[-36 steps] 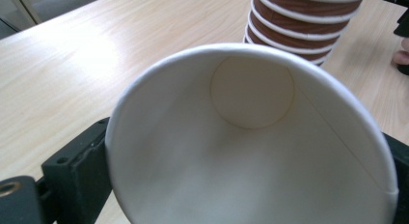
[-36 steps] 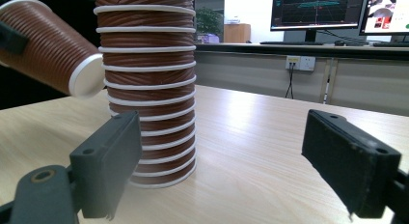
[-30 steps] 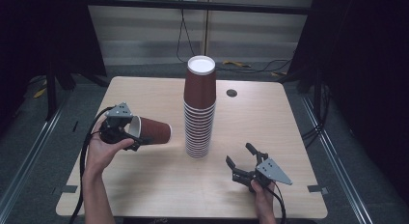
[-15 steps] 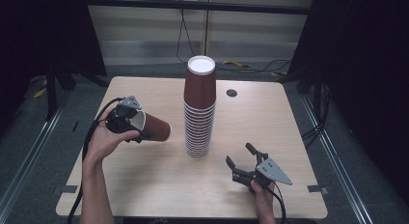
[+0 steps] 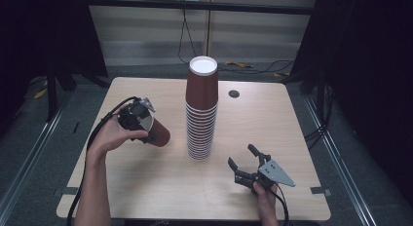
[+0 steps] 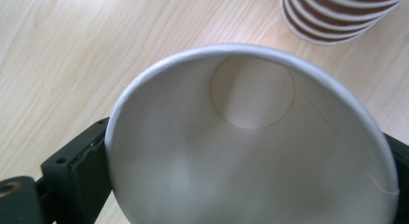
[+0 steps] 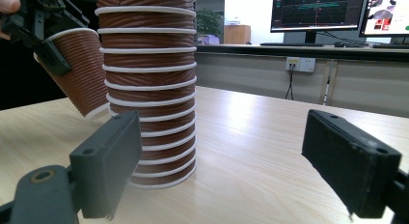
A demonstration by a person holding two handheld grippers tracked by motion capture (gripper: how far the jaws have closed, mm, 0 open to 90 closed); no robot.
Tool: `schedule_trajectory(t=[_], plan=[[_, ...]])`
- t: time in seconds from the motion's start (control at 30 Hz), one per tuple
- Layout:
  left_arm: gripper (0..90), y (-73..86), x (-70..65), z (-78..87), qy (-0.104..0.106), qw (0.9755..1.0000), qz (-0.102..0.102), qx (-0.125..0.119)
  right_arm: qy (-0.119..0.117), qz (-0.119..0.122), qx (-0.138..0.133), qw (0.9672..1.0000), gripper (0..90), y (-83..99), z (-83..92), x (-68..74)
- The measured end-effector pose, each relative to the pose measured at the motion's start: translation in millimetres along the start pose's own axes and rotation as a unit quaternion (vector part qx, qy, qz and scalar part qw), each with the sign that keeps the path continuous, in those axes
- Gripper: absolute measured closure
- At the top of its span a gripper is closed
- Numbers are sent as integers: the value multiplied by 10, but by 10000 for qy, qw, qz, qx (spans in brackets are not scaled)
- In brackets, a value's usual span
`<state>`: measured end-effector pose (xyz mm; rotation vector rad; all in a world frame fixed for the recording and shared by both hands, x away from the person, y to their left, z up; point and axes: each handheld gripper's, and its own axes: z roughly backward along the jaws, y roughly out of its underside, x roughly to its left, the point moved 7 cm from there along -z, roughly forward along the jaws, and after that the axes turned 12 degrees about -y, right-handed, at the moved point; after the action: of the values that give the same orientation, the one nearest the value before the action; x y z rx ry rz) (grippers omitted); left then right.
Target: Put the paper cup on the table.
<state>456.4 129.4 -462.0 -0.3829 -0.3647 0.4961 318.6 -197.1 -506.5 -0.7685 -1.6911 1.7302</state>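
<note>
A tall stack of brown ribbed paper cups [image 5: 200,114] stands upside down mid-table, its white bottom on top. Left of it, my left gripper [image 5: 142,124] is shut on the rim of a single brown cup [image 5: 157,134], held above the table with its bottom tilted down and to the right. The left gripper view looks into that cup's white inside [image 6: 251,151], with a black finger [image 6: 79,161] at its side and the stack's base [image 6: 337,19] beyond. My right gripper [image 5: 245,161] rests low at the front right, open and with nothing between its jaws, facing the stack [image 7: 144,89] and the held cup [image 7: 79,69].
A small dark round hole [image 5: 234,93] sits in the wooden table [image 5: 272,119] behind the stack. A black cable [image 5: 100,133] trails from the left gripper over the left edge. Monitors [image 7: 313,11] and a desk stand beyond the table's far side.
The left hand has shifted right and a little farther away with the cup. The cup has tipped from lying level to bottom-down. The right gripper has stayed put.
</note>
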Motion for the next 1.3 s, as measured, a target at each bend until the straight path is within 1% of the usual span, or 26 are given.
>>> schedule_trajectory(t=[0.03, 0.07, 0.13, 0.23, 0.27, 0.33, 0.37, 0.4, 0.43, 0.5, 0.53, 0.57, 0.6, 0.67, 0.73, 0.77, 0.8, 0.83, 0.9, 0.93, 1.0, 1.1, 1.17, 1.2, 1.27, 1.3], plan=[[37, -1, 12, -8, -25, 10000, -56, 41, 2, 8, -2, 10000, 140, -1, 0, -1], [37, -5, 7, -13, -14, 9999, -43, 90, -1, 1, 0, 10000, 141, 0, -1, 0], [37, -3, 5, -18, 24, 9997, -163, 185, -1, -11, -12, 10000, 142, -1, -3, 0], [36, -3, -27, -48, 29, 9995, -152, 278, -7, -2, -4, 10000, 142, 0, -2, 0], [35, -8, -26, -56, -13, 9991, -272, 318, -3, -11, -11, 10000, 142, -1, -3, 0], [33, -23, -46, -70, 22, 9992, -244, 328, -1, -5, -4, 10000, 142, -1, -2, -2], [31, -24, -56, -74, 73, 9988, -280, 402, 0, -3, -3, 10000, 142, -1, -2, -3], [31, -35, -54, -87, 55, 9984, -353, 442, 0, -3, -3, 10000, 142, -1, -2, -3], [28, -42, -64, -103, 43, 9981, -356, 510, 2, -6, 1, 10000, 143, 0, -2, -3], [25, -47, -54, -132, -76, 9971, -425, 625, 2, -8, 0, 10000, 142, 0, -1, -3], [25, -50, -69, -146, -63, 9974, -343, 628, -2, -9, -9, 10000, 142, -1, -3, -1], [25, -51, -78, -157, -34, 9971, -385, 654, -5, -8, -9, 10000, 143, -1, -3, 0], [24, -54, -81, -174, -21, 9969, -458, 642, -9, 2, -13, 10000, 142, -2, -4, -1], [20, -65, -88, -179, -27, 9972, -377, 641, -1, -5, 1, 10000, 143, 0, -2, -3], [18, -69, -81, -184, -18, 9970, -423, 648, -2, -3, -2, 10000, 142, 0, -2, -3], [21, -72, -90, -191, -6, 9971, -400, 640, 0, -7, 2, 10000, 142, 0, -2, -3], [21, -77, -106, -210, 17, 9974, -385, 604, 0, -7, 2, 10000, 142, 0, -2, -3], [25, -80, -115, -217, 81, 9969, -439, 643, 0, -7, 2, 10000, 142, 0, -2, -3], [40, -95, -142, -253, 147, 9978, -347, 542, -1, -5, -3, 10000, 141, -1, -2, -3], [44, -100, -149, -271, 135, 9981, -372, 470, 1, -10, -1, 10000, 141, 0, -1, -2], [44, -96, -176, -317, 207, 9984, -353, 400, 0, -7, 2, 10000, 141, 0, -2, -4], [44, -85, -173, -328, 257, 9980, -369, 453, 0, -7, 3, 10000, 141, 0, -2, -3], [46, -79, -172, -334, 252, 9981, -384, 415, 0, -8, 2, 10000, 141, 0, -2, -3], [47, -79, -181, -340, 235, 9987, -276, 356, 1, -6, 1, 10000, 141, 0, -2, -4], [67, -51, -180, -351, 286, 9985, -270, 374, -1, -6, -3, 10000, 141, -1, -2, -3], [54, -41, -180, -354, 313, 9984, -253, 385, 1, -6, 1, 10000, 140, 0, -2, -3]])
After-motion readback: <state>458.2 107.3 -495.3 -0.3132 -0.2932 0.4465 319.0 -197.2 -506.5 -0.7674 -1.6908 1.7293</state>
